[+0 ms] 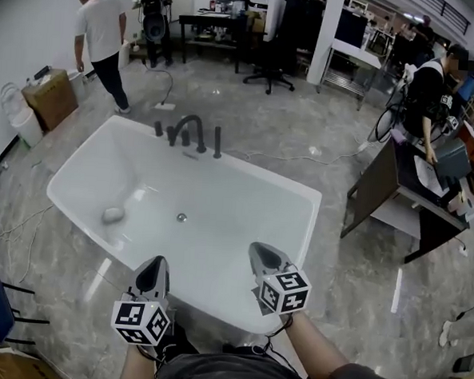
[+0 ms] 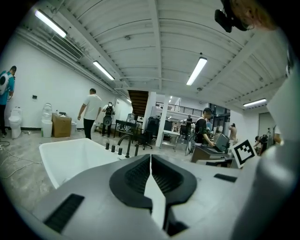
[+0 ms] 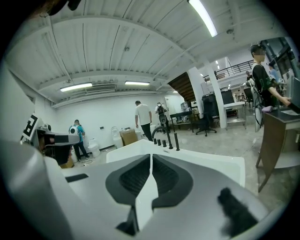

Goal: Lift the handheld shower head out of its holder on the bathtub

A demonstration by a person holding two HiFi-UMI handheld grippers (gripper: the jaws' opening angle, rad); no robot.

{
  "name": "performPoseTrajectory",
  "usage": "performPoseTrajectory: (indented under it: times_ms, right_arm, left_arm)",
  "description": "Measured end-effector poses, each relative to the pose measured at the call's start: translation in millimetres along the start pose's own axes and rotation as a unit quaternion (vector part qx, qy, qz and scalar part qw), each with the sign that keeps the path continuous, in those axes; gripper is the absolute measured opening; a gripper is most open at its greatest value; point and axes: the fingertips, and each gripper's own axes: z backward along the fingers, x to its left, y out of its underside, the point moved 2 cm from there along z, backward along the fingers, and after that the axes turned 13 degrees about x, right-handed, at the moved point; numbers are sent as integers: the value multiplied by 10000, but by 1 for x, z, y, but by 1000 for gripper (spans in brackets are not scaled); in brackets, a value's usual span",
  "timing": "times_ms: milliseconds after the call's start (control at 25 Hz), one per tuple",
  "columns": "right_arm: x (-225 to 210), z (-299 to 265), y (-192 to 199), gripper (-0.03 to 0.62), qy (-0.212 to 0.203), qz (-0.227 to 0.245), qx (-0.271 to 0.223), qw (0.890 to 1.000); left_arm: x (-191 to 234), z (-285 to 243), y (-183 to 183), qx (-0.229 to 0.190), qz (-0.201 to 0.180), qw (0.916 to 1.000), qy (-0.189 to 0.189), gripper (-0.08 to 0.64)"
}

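Grey marble floor (image 1: 351, 280) is spreading out around a white freestanding bathtub (image 1: 262, 177) in an open workshop, where a person in a white shirt (image 1: 102, 32) is walking past a cardboard box (image 1: 49, 95) and another is leaning over a desk (image 1: 430, 176) beyond the tub's right end. The handheld shower head (image 1: 217, 142), a slim black wand, is standing upright in its holder on the tub's far edge, just right of the arched spout (image 1: 190, 129). It is looking rigid, smooth and probably slippery, likely light but trailing a hose below; the upper shaft is offering the best hold for a straight upward pull. The left tool (image 1: 156, 261) and the right tool (image 1: 261, 252) are hovering over the near edge, well apart from the wand, both with jaws closed together and gripping nothing.
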Motion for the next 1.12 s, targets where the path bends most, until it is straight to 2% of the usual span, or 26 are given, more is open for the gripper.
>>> performPoseTrajectory:
  times_ms: [240,440,760,1120]
  right_arm:
    - [0,-43,-25,28,504,-170,-37,9986]
    - [9,-88,-54,29,954,-423,-88,9945]
    - [12,-155,-100,29,1624,-879,-266,9824]
    - [22,-237,-145,29,2132,-982,-225,9718]
  left_arm:
    - [52,-46,-32,40,-213,9988,434,21]
    - [107,-91,-62,233,-327,9954,871,21]
    - [178,-159,-113,407,-635,9860,1489,21]
    - [242,-228,-153,546,-892,9738,2018,21]
